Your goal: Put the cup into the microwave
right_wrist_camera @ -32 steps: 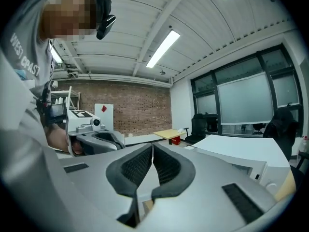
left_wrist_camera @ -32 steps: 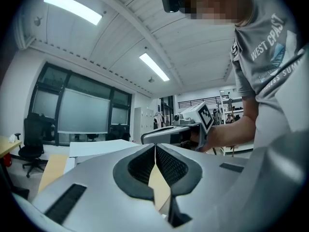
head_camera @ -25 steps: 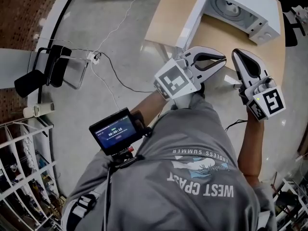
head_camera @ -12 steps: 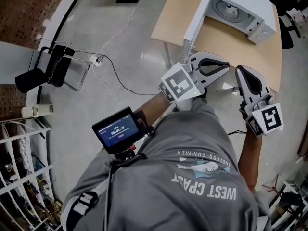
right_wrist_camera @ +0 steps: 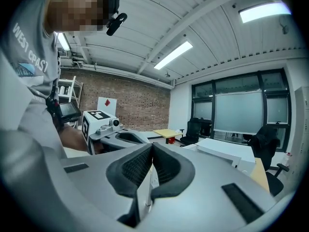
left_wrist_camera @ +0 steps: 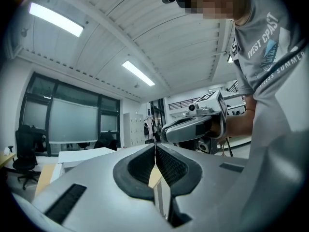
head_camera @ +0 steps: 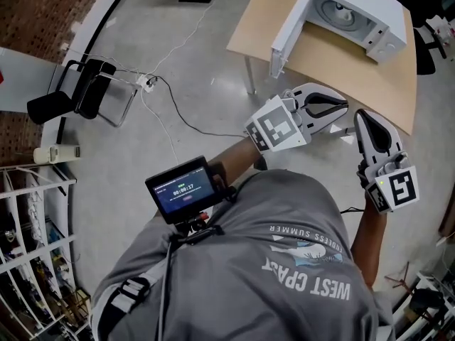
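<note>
Head view: the microwave (head_camera: 359, 9), door open, stands on the table (head_camera: 341, 66) at upper right. The left gripper (head_camera: 345, 109) and right gripper (head_camera: 364, 116) are at centre right.
Left gripper view: jaws clenched, empty.
Right gripper view: jaws clenched, empty.

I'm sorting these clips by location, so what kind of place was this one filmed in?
Most likely an office or lab workspace. There are black office chairs by glazed partitions, a wooden table bearing an open microwave, and strip lights on the ceiling.
</note>
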Demonstrator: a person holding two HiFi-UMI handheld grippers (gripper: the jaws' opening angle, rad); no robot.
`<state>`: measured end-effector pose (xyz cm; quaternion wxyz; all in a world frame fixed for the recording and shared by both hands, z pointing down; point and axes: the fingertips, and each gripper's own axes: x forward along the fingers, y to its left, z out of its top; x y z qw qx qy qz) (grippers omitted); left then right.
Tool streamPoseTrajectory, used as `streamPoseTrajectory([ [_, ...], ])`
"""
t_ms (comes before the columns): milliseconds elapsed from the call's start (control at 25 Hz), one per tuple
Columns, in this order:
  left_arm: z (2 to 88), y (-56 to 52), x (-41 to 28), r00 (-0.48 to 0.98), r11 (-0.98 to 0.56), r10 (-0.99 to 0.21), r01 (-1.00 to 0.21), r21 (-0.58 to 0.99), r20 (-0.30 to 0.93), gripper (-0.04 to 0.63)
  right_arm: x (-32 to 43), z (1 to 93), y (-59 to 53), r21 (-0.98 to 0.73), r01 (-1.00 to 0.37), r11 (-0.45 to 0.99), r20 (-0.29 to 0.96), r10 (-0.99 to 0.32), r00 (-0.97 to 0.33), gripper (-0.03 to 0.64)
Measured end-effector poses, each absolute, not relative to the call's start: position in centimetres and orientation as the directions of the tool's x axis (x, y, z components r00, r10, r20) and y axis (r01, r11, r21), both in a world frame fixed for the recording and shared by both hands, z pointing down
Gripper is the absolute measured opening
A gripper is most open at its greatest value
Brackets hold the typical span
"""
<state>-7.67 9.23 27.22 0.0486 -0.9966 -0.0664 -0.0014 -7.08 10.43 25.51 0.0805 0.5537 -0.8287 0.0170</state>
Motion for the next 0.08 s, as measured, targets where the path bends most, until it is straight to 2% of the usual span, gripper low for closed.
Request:
streamPoseTrajectory([
  [80,27.24,10.21,-7.09,0.991,-0.987,0.133,0.133,-0.091,0.011,0.023,-6.5,25.38,11.58,0.079,-0.919,0.387,0.156,-0.915,-0.372,0.02],
])
